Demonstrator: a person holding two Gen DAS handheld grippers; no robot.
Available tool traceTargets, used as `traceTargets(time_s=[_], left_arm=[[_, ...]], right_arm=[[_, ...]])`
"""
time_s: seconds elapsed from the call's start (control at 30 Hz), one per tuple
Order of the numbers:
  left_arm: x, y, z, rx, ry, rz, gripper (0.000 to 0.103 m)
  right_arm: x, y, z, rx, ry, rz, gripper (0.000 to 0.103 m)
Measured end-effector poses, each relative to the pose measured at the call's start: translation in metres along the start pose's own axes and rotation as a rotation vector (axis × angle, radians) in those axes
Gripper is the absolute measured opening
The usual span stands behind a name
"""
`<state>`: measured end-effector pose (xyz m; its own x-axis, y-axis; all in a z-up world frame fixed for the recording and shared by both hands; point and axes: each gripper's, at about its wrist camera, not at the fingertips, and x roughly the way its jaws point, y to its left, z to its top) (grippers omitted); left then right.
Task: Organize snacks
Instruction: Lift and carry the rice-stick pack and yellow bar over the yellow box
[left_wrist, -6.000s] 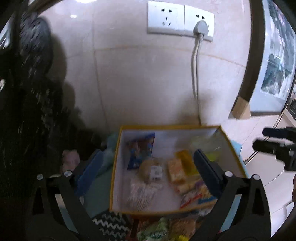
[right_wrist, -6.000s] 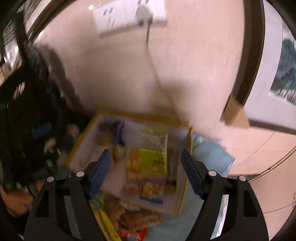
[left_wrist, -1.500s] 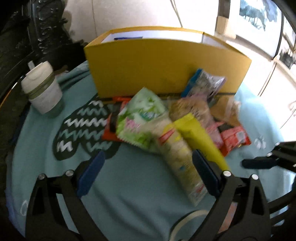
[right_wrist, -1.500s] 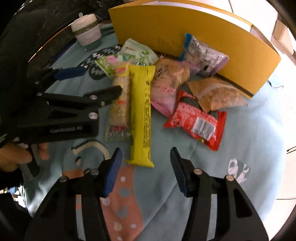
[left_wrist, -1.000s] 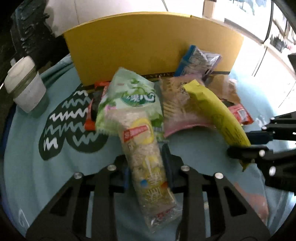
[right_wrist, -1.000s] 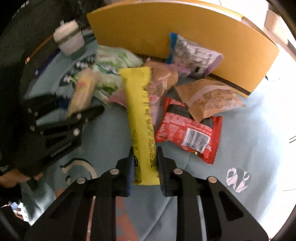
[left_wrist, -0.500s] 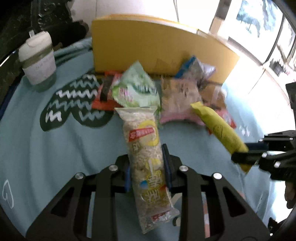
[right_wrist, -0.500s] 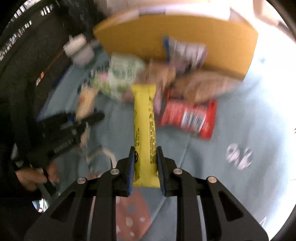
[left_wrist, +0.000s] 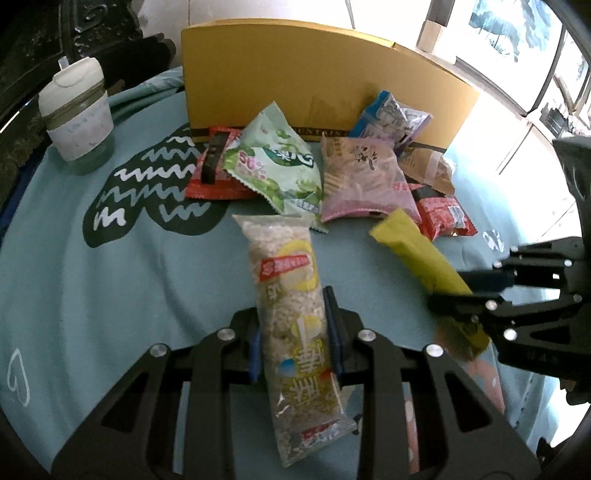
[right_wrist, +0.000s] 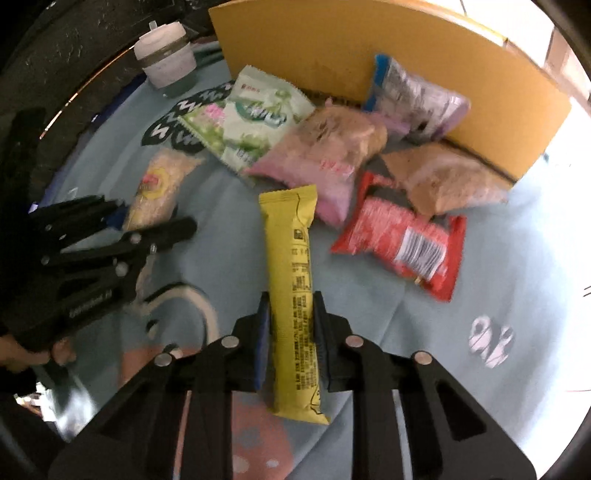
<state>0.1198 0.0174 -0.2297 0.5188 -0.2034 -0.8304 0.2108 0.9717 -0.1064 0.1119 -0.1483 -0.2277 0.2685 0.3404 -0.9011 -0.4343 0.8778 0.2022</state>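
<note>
**Both grippers clamped on long snack packets above the blue cloth**

The left gripper (left_wrist: 293, 332), black with blue pads, is clenched on a long clear crinkly plastic packet of pale puffed-rice cake (left_wrist: 293, 314); the packet runs lengthwise between the fingers, sticking out ahead and behind them. The right gripper (right_wrist: 290, 332) is closed tight on a slim matte yellow foil bar (right_wrist: 295, 295), gripped near its lower half, its crimped end pointing toward the pile. Ahead lies a loose heap of glossy bags: a green-and-white pillow bag (left_wrist: 277, 166), a pink bag of sticks (left_wrist: 364, 181) and a red foil wrapper (right_wrist: 402, 236), all against the flat outer wall of a yellow cardboard box (left_wrist: 314, 70). A white lidded cup (left_wrist: 75, 114) stands apart on the soft teal tablecloth (left_wrist: 110, 280).
</note>
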Motion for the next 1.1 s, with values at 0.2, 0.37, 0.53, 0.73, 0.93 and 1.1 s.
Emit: traceTargets(time_s=[0.2, 0.37, 0.53, 0.73, 0.93, 1.1], left_arm=[[-0.022, 0.001, 0.007, -0.031, -0.074, -0.032, 0.028], [-0.043, -0.019, 0.024, -0.015, -0.133, -0.07, 0.028], [-0.065, -0.036, 0.053, 0.0, -0.194, -0.088, 0.028], [-0.1, -0.034, 0.092, -0.046, -0.301, -0.101, 0.028], [-0.116, -0.032, 0.115, -0.055, -0.347, -0.101, 0.024], [-0.08, -0.025, 0.11, -0.037, -0.206, -0.052, 0.024]], right_arm=[[-0.054, -0.014, -0.008, 0.093, -0.099, 0.115, 0.021], [-0.1, -0.033, -0.002, 0.164, -0.198, 0.142, 0.021], [-0.138, -0.046, 0.021, 0.194, -0.297, 0.144, 0.021], [-0.175, -0.061, 0.047, 0.222, -0.393, 0.147, 0.021], [-0.191, -0.07, 0.065, 0.223, -0.436, 0.141, 0.022], [-0.18, -0.075, 0.061, 0.24, -0.401, 0.141, 0.022]])
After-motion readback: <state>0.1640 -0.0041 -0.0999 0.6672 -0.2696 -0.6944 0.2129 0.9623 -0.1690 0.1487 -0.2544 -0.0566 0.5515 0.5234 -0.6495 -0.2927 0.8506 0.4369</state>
